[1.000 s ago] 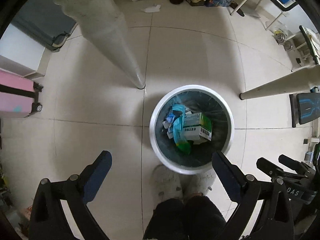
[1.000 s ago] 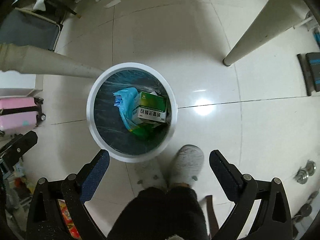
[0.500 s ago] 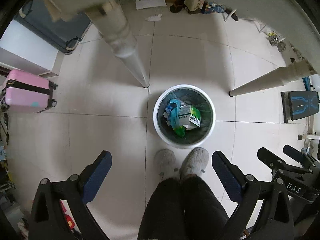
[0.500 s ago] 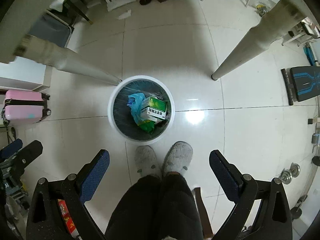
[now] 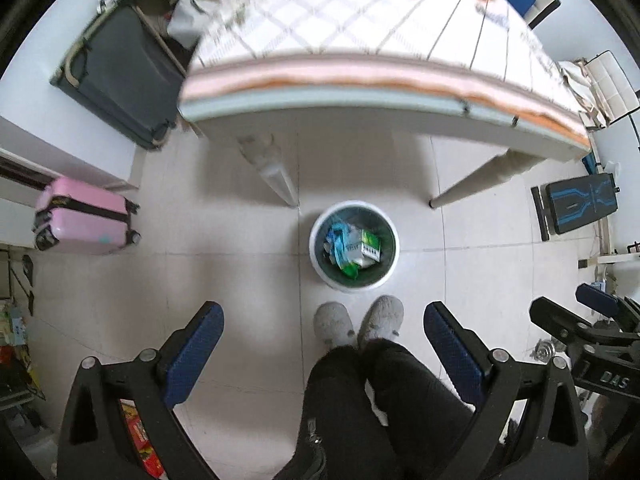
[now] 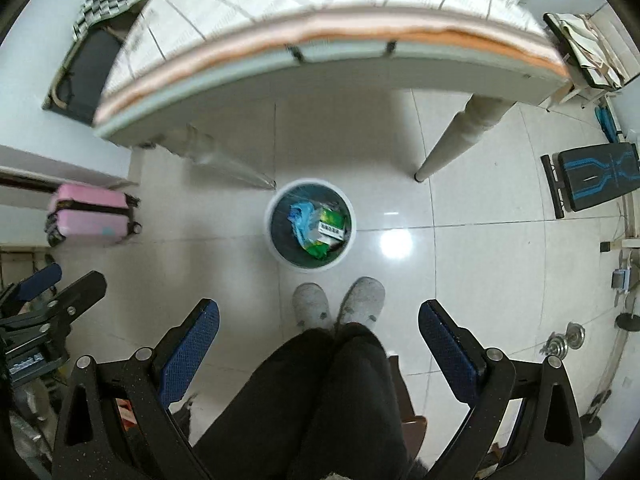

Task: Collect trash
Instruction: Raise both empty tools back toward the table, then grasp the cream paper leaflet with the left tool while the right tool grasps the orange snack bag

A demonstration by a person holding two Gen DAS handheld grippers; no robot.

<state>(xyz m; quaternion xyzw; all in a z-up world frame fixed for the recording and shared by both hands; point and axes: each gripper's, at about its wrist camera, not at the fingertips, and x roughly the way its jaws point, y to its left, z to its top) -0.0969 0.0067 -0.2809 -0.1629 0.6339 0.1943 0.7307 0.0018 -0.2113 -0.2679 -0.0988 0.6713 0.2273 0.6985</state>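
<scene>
A round white trash bin with a dark liner stands on the tiled floor by the table legs. It also shows in the right wrist view. Inside lie a green-and-white box, blue wrappers and green packaging. My left gripper is open and empty, high above the floor. My right gripper is open and empty too, at a similar height. The right gripper also shows at the right edge of the left wrist view.
A table with a checked cloth fills the top. The person's grey slippers stand just in front of the bin. A pink suitcase sits left, a dark suitcase behind it, a black bench right.
Both grippers have risen well away from the bin, so it looks much smaller. The tabletop has come into view. Both stay open and empty.
</scene>
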